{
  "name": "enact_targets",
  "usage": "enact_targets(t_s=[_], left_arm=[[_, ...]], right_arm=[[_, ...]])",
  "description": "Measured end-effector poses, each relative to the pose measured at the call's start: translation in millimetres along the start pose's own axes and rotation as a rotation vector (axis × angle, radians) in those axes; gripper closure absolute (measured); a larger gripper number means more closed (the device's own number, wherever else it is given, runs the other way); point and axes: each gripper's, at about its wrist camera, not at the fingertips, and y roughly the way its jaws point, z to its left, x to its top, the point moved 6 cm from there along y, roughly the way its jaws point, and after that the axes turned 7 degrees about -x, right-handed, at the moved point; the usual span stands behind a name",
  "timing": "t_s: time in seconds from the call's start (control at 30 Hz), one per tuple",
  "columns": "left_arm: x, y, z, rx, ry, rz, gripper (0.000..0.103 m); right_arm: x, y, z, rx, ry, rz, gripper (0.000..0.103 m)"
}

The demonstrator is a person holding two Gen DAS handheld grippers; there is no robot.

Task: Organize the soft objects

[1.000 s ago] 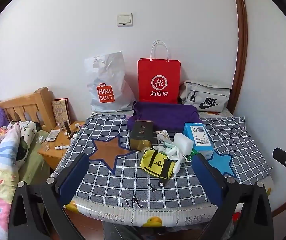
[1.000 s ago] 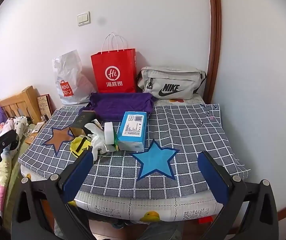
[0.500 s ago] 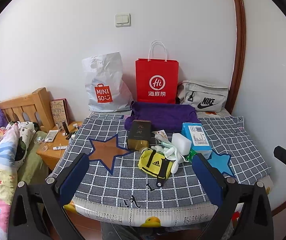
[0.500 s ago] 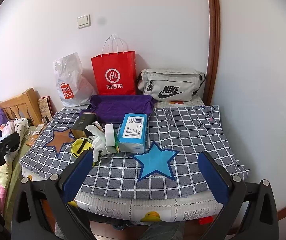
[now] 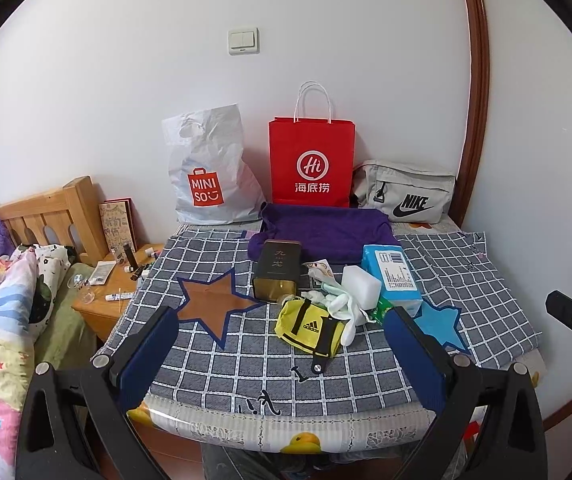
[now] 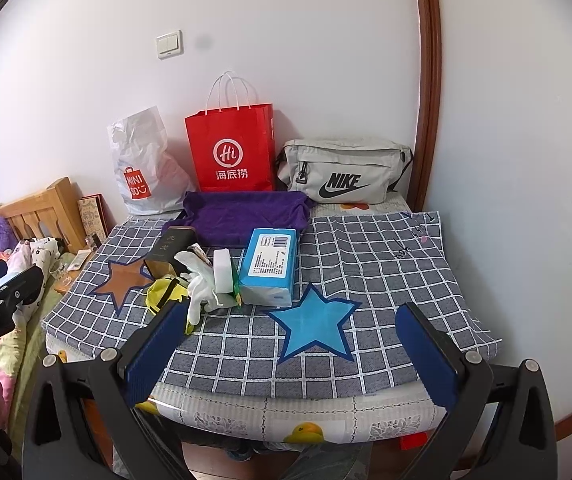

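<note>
Fingers (image 5: 154, 356) spread wide, as before.

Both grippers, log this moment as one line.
left gripper: open, empty | right gripper: open, empty | yellow pouch: untouched on checked cloth

Both the left gripper (image 5: 282, 354) and right gripper (image 6: 289, 346) hover level, fingers spread wide, empty.

Pouch (image 5: 310, 326) before box (image 5: 277, 275)
</note>
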Motion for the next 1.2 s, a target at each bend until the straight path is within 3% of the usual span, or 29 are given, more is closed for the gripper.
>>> enact_targets(t_s=[1.2], left_arm=[[-2.2,0.3,3.7,-0.002,-0.001,0.004,0.0]], right_arm=[[-3.6,-0.6,8.0,0.013,-0.006,-0.005,0.0]])
